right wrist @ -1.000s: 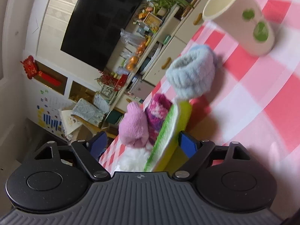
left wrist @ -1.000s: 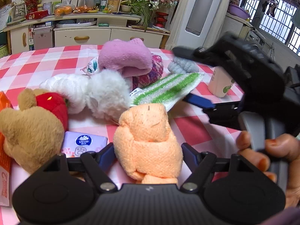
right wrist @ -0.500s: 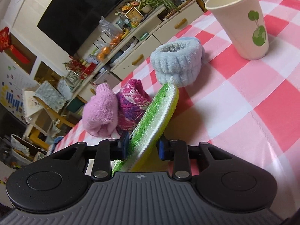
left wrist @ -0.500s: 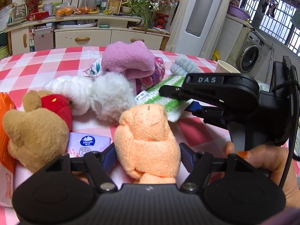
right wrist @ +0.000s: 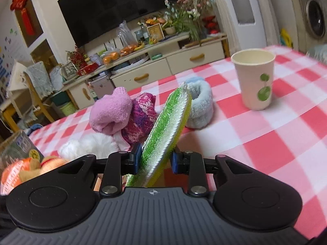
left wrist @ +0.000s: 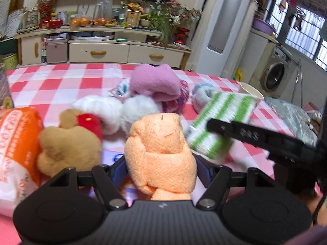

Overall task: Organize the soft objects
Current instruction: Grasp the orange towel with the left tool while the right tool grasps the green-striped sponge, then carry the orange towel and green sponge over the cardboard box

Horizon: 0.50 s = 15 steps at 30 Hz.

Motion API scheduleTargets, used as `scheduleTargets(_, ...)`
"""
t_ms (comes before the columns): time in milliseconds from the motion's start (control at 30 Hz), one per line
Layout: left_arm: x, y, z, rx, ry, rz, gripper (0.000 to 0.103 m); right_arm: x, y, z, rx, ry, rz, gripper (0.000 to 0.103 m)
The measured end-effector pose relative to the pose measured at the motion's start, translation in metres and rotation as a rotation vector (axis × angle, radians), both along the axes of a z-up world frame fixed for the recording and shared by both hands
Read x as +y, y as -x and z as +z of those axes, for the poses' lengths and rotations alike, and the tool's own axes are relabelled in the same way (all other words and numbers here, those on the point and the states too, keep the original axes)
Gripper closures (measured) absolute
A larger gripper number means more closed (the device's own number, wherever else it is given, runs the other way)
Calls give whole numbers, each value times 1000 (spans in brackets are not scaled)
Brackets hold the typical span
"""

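**Both claws loaded, each with one soft thing off the pile**

The left claw (left wrist: pixel 161 170) is closed partway onto the orange towel bundle (left wrist: pixel 161 153), pads pressed into its flanks, likely so the loose knot keeps its shape. The bundle stands upright between the fingers, long axis running straight ahead and up from the claw. The right claw (right wrist: pixel 156 160) is pinched nearly shut on the green striped pad (right wrist: pixel 167 130), gripping one short end because the pad is thin and flat. Its long axis points forward and upward, leaning right, free tip toward the pale blue fluffy ring (right wrist: pixel 199 106). Whether the pad clears the table (right wrist: pixel 265 138) is hard to judge, though it appears lifted
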State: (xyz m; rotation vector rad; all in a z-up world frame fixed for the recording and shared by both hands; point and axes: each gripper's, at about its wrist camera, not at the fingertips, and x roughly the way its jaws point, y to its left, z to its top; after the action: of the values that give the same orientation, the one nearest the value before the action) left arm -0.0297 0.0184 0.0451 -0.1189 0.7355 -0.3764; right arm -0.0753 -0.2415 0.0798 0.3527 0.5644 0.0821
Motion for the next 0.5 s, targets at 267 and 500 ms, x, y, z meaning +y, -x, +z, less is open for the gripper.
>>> scheduleTargets(267,20,8,13,-41,15,41,34,5,19,6,-19,71,11,70)
scheduleTargets(500,37,13,22,-61,31,66,34,9,34,15,-45,145,47,75)
